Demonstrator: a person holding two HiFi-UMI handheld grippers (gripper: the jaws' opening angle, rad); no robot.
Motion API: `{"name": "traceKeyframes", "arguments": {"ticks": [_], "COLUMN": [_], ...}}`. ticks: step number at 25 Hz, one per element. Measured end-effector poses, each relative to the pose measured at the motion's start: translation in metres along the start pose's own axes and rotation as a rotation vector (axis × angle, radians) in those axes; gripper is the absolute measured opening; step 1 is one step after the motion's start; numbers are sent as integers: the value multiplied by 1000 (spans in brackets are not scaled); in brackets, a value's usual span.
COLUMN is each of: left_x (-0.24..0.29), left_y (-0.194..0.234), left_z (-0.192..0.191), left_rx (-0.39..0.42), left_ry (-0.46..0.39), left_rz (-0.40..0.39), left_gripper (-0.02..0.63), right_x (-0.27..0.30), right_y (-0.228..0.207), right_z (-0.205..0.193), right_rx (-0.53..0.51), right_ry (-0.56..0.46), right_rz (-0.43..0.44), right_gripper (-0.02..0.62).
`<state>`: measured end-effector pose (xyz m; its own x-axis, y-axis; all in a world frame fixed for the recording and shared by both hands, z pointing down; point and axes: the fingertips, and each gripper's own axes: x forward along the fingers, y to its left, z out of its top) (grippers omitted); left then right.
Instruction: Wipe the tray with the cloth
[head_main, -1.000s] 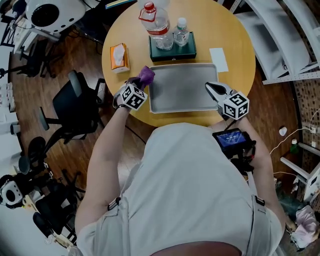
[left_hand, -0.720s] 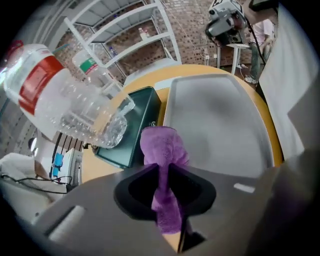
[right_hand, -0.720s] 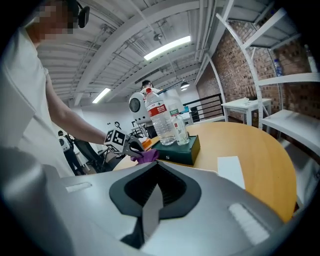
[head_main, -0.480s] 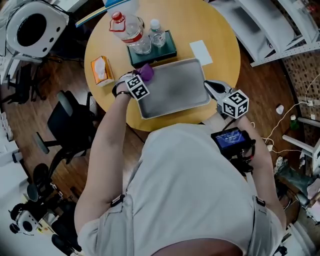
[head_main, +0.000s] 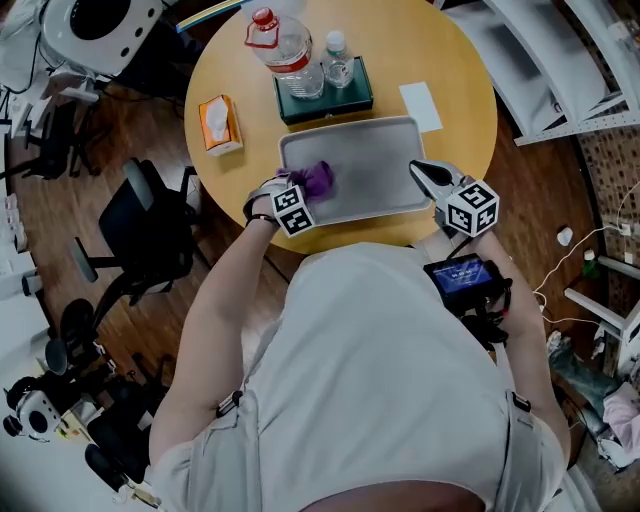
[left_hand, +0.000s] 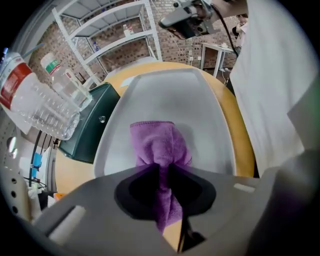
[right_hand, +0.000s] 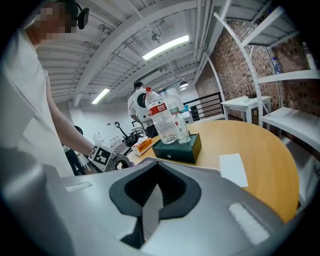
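The left gripper has its fingers clamped on a fluffy purple terry cloth. The cloth is bunched into a soft fold on the left part of the smooth grey rectangular metal tray, which lies on the round wooden tabletop. The fingers of the right gripper pinch the tray's thin right rim.

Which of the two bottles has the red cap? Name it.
The larger bottle, at the left on the green box in the head view; the smaller bottle beside it lacks red.
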<state>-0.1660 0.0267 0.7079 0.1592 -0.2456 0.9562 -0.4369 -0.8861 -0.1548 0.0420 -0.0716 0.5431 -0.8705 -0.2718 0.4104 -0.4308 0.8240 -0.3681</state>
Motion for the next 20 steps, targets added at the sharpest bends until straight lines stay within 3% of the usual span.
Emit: {"name": "traceKeyframes", "arguments": {"ticks": [8,12,20], "left_x": [-11,-10,6], "left_y": [-71,-79,-82], "left_z": [1,1,53], "left_rx": [-56,-70,34], "left_ry": [-23,-8,-40], "left_rz": [-50,-41,-75], "left_gripper": [63,61,60], "right_x": [7,7,-6], "right_y": [11,12,-1], "right_z": [-3,-7,-13], "right_rx": [-7,-7,16], "right_ry": [10,15,8], "right_rz": [50,61,23], "right_gripper": [2,3,3]}}
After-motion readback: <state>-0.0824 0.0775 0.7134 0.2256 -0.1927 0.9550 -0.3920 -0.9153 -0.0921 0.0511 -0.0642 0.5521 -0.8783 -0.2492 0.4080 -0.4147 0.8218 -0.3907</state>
